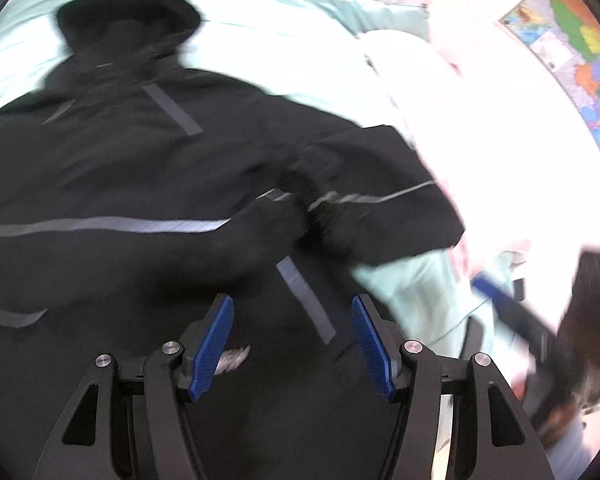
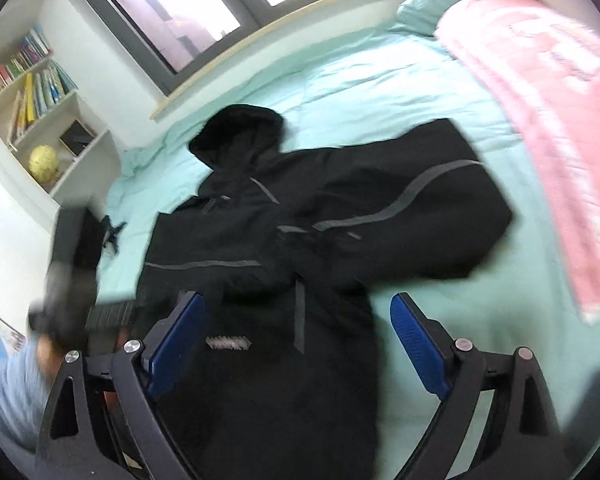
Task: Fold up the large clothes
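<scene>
Blue-ribbed pads up close in both wrist views. Left gripper [image 1: 292, 304] released, jaws partly spread, nothing between them, poised over the lower body of the black jacket [image 1: 140, 160]. Right gripper [image 2: 296, 298] released too, spread wide and empty, above the same lower body near its right edge.

Just beyond the fingertips: jacket flat on the mint-green bed sheet [image 2: 380, 80], hem end toward the cameras, grey reflective stripes showing. Farther on, 2 sleeves [image 2: 420, 200] drawn inward, cuffs meeting at about mid-chest, though blur makes the exact overlap hard to tell. Beyond those, hood [image 2: 240, 132] spread out past the shoulders, not tucked.

Judged from this: sleeve stage probably done, roughly the first part of the fold. Left to do, by the look of it: 1 or 2 folds of the long body from the hem toward the shoulders, plus tucking the hood in. No grip taken on the hem yet.

Farthest off, pink blanket [image 2: 540, 120] along the bed's right side, clear of the jacket.
</scene>
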Available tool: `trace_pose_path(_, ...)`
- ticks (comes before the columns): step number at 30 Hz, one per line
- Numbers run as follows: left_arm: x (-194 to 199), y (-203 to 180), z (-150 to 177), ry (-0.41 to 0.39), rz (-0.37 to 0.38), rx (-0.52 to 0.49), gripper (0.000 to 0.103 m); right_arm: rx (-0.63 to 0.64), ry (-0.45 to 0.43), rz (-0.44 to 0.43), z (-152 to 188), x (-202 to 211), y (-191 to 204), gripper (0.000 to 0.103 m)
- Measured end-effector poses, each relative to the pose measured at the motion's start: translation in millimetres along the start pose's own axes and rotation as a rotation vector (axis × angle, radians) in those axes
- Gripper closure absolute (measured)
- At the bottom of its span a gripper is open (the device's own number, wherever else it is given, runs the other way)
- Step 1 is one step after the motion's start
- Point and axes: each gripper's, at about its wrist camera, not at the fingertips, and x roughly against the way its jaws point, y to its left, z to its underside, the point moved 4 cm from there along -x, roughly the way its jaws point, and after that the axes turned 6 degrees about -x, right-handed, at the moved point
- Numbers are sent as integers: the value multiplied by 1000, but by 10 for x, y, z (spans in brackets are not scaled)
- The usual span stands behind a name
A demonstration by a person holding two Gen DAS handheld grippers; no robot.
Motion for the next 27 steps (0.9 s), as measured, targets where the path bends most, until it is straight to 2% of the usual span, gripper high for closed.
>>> trace_pose_path(3,-342,-95,-169,27,33,-2,40,2,8,68,208,281,-184,8)
trace_pose_path(7,-734,-105,-217,78,37,78,40,-38,21,110,471,524,-389,8)
trace_pose_path(14,-923,-175,-340,2,29,144,40,-123,114,86,954,508,-443,8)
trace_pose_path(15,-919,-177,-370,-18,28,144,49,-114,130,90,1003,500,-433,8)
trace_pose_path(16,-896,-183,-395,-48,21,132,58,-94,146,106,1043,482,-418,8)
trace_pose_path(17,-880,-191,-410,-56,3,109,76,-65,157,126,1069,471,-400,8)
trace_pose_path(20,-753,-181,-440,-86,-3,99,80,-5,178,152,1085,441,-350,8)
trace_pose_path(25,-91,37,-533,-211,50,140,82,25,164,144,911,385,-273,8)
trace_pose_path(27,209,203,-595,-260,22,129,82,31,154,141,839,347,-219,8)
